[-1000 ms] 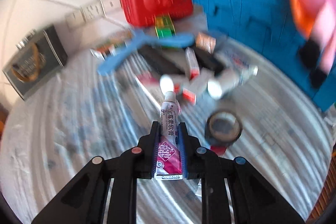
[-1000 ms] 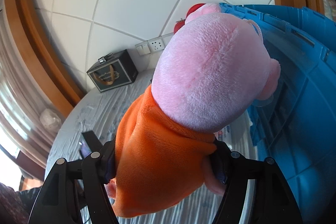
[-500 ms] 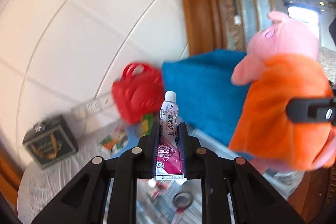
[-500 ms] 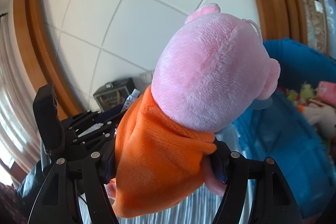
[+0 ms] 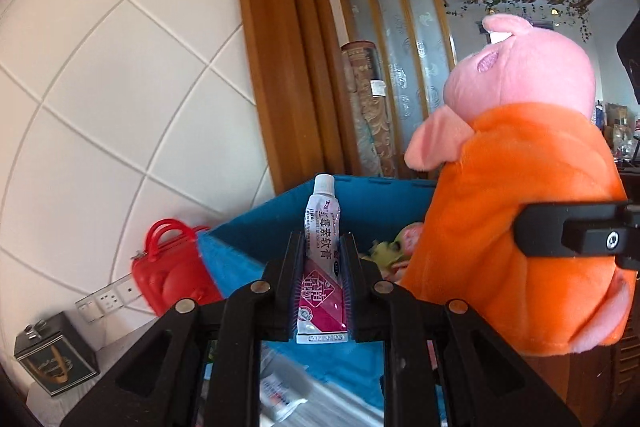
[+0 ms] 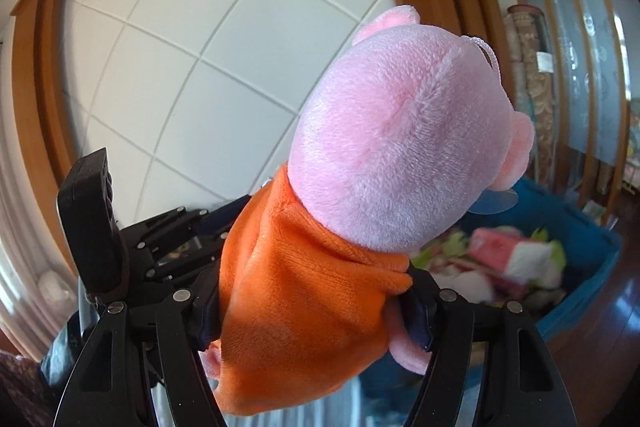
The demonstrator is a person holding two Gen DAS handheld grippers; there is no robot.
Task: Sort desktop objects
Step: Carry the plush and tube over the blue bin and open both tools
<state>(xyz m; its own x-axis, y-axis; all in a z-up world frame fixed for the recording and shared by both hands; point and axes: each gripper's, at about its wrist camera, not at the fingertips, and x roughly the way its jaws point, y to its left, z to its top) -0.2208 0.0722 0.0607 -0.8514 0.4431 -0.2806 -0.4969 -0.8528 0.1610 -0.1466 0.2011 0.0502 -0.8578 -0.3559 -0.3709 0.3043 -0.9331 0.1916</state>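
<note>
My left gripper is shut on a white and pink ointment tube, held upright in the air in front of the blue bin. My right gripper is shut on a pink plush pig in an orange dress, held high beside and above the same blue bin. In the left wrist view the pig hangs to the right, clamped by a black finger. In the right wrist view the left gripper's body shows at the left behind the pig.
The blue bin holds several soft toys. A red toy case stands against the white panelled wall next to wall sockets. A dark box sits at the table's far left. A packet lies on the table below.
Both grippers have risen from the table with their loads. The left view swung up from the cluttered tabletop to the bin's rim; the right gripper moved over the bin, whose contents now show.
</note>
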